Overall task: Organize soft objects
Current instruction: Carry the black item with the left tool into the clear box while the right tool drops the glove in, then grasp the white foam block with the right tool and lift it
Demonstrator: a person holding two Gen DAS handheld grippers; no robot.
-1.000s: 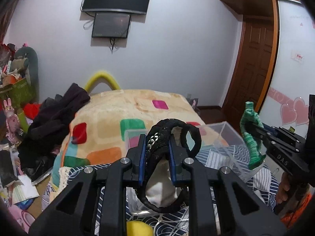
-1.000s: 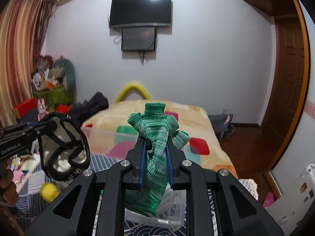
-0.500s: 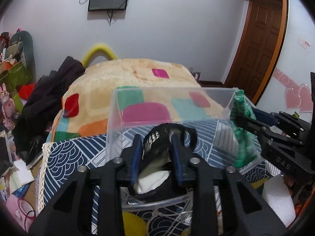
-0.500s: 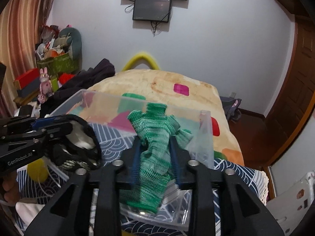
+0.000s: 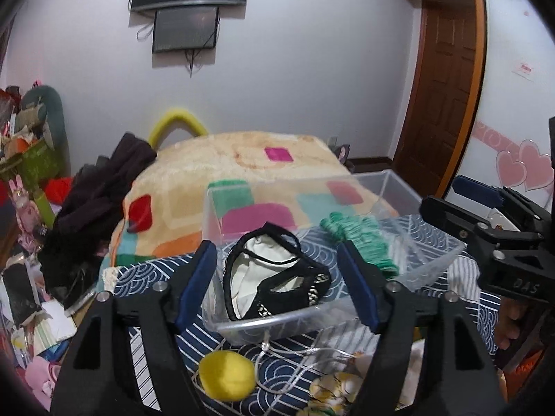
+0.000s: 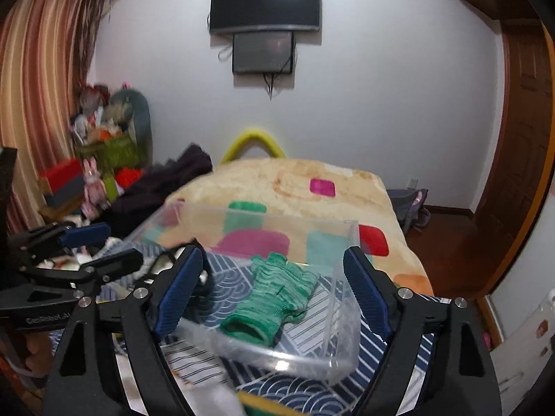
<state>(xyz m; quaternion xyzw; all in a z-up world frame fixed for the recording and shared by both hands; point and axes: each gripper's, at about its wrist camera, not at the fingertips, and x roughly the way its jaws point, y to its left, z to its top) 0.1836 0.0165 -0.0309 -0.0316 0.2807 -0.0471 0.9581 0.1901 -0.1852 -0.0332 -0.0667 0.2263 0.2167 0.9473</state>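
Note:
A clear plastic bin point(image 5: 433, 263) stands on a navy patterned cloth point(image 5: 138, 277); it also shows in the right wrist view point(image 6: 341, 312). A black-and-white soft mask point(image 5: 274, 284) lies in its left part. A green knitted glove point(image 5: 364, 246) lies in its right part and shows in the right wrist view point(image 6: 274, 298). My left gripper point(image 5: 277, 284) is open and empty just above the mask. My right gripper point(image 6: 274, 294) is open and empty above the glove. Each gripper shows at the edge of the other's view.
A yellow ball point(image 5: 227, 374) lies on the cloth in front of the bin, beside a clear plastic bag point(image 5: 312, 357). Behind the bin is a bed with a patchwork blanket point(image 5: 242, 159) and dark clothes point(image 5: 97, 201). Clutter fills the left floor point(image 5: 24, 187). A wooden door point(image 5: 447, 79) is at right.
Both grippers lowered their loads into the bin and opened. The mask and the green glove now lie loose inside it. Both grippers have pulled back slightly.

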